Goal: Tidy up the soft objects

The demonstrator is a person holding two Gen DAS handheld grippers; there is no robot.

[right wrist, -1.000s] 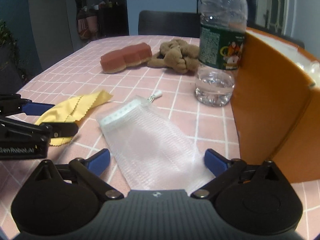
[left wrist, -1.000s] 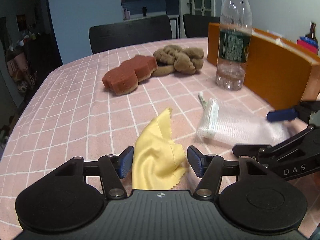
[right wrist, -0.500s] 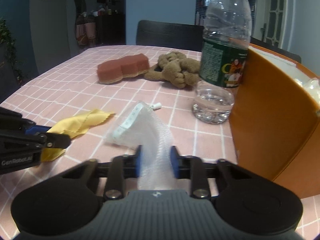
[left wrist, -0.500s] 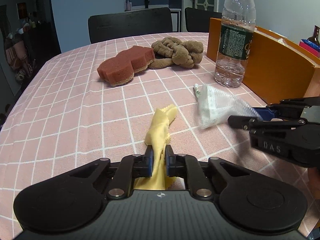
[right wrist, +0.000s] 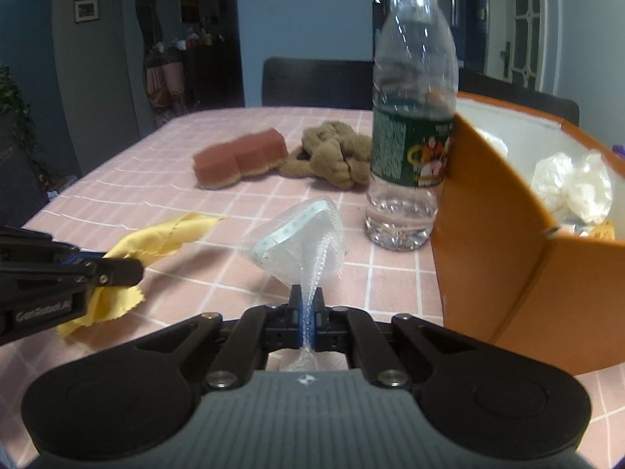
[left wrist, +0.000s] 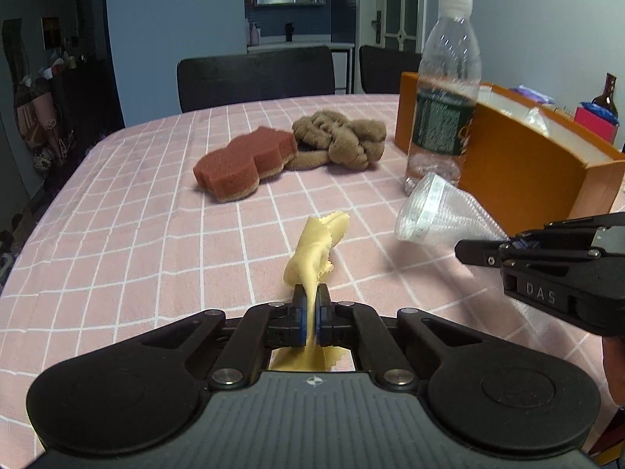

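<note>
The left gripper (left wrist: 311,314) is squeezed tight on the yellow cloth (left wrist: 316,244), and the cloth sticks out in front of it, lifted just above the pink table (left wrist: 136,234). The right gripper (right wrist: 306,314) is pinched tight on one end of the white mesh bag (right wrist: 300,230), which hangs open like a cone in the air. The orange box (right wrist: 504,242) stands just to the right, with some white crumpled things inside it. A tall water bottle (right wrist: 410,125) stands right beside the box's near corner. That is the big worry: if the right gripper swings the bag toward the box too low, it may bump the bottle and tip it over. The cloth is thin, so it might also slip out. The red sponge (left wrist: 244,166) and brown fluffy toy (left wrist: 338,142) wait farther back.
</note>
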